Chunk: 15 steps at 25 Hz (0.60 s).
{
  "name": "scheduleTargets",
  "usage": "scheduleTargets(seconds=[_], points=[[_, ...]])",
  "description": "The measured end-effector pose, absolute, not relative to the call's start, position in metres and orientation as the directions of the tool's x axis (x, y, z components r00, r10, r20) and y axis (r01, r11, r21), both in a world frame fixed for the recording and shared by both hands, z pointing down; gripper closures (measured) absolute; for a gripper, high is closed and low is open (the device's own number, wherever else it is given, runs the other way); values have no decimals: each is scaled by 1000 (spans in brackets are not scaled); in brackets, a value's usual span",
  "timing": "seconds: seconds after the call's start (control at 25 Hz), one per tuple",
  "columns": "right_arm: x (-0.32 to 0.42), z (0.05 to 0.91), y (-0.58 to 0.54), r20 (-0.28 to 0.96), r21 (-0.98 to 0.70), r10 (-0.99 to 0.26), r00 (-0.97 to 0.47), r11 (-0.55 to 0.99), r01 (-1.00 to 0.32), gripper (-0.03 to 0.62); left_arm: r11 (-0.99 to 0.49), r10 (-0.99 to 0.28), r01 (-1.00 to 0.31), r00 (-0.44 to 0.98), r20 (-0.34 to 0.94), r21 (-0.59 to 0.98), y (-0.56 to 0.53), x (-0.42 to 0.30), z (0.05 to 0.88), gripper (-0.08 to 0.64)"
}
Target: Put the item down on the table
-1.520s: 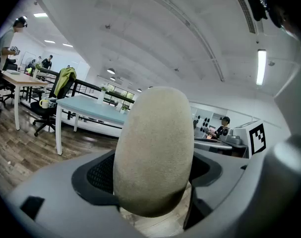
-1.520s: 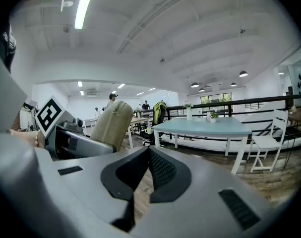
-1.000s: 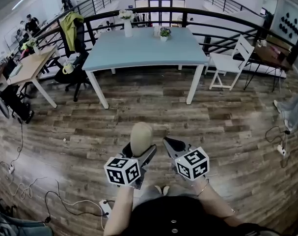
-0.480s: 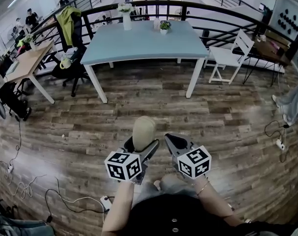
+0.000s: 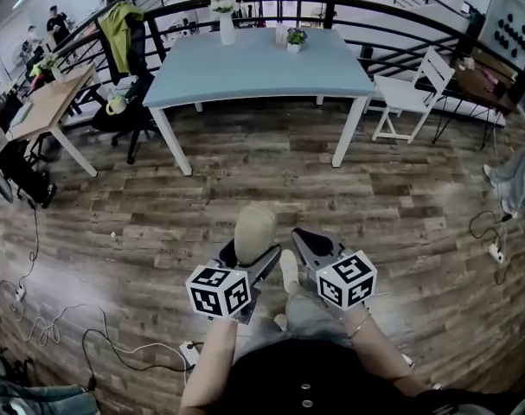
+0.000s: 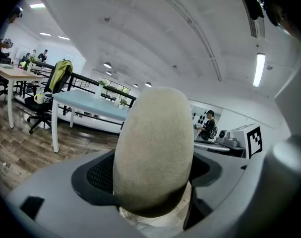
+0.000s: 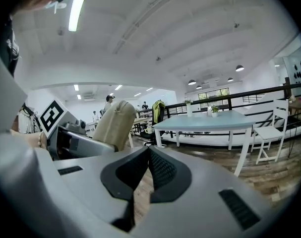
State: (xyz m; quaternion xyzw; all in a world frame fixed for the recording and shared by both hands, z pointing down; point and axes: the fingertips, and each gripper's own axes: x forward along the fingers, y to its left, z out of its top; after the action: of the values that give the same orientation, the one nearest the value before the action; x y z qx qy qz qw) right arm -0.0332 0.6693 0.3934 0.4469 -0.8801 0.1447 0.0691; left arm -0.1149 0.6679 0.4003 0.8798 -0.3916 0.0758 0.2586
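Item (image 5: 254, 231): beige, rounded, egg-shaped, matte surface. It stands upright in the left gripper (image 5: 247, 263), with the jaws clamped on its lower end and most of its body rising clear above them. It is over the wooden floor (image 5: 392, 206), close in front of the person and well apart from the table (image 5: 271, 80). Not yet set down.

Right gripper (image 5: 307, 245): jaws closed tip to tip with nothing between them. It is just beside the left gripper, to the right of the item.

Risks (judgement):
- The hold is low on a tall, round body, so a jolt while walking could tilt the item or work it out of the jaws.
- The curved shape may roll after release; if set close to the near edge it could go off onto the floor.
- A long reach risks knocking the vase (image 5: 227, 22) or the small potted plant (image 5: 294, 39), both near the far edge.

Room: the tabletop is bare along the near edge and at both near corners. Open floor lies between the person and that edge. A white chair (image 5: 409, 93) stands off the right edge and a wooden desk (image 5: 46, 111) off the left. Cables (image 5: 37, 318) lie on the floor to the person's left, away from a straight path.
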Motion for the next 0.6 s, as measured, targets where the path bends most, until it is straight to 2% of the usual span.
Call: scheduleTargets(seconds=[0.12, 0.6], points=[[-35, 401, 653, 254, -231, -758, -601, 556, -798, 586, -545, -655, -735, 673, 342, 403, 654, -121, 406, 146], [-30, 415, 536, 293, -206, -728, -620, 585, -785, 586, -521, -665, -746, 659, 351, 414, 548, -117, 418, 146]])
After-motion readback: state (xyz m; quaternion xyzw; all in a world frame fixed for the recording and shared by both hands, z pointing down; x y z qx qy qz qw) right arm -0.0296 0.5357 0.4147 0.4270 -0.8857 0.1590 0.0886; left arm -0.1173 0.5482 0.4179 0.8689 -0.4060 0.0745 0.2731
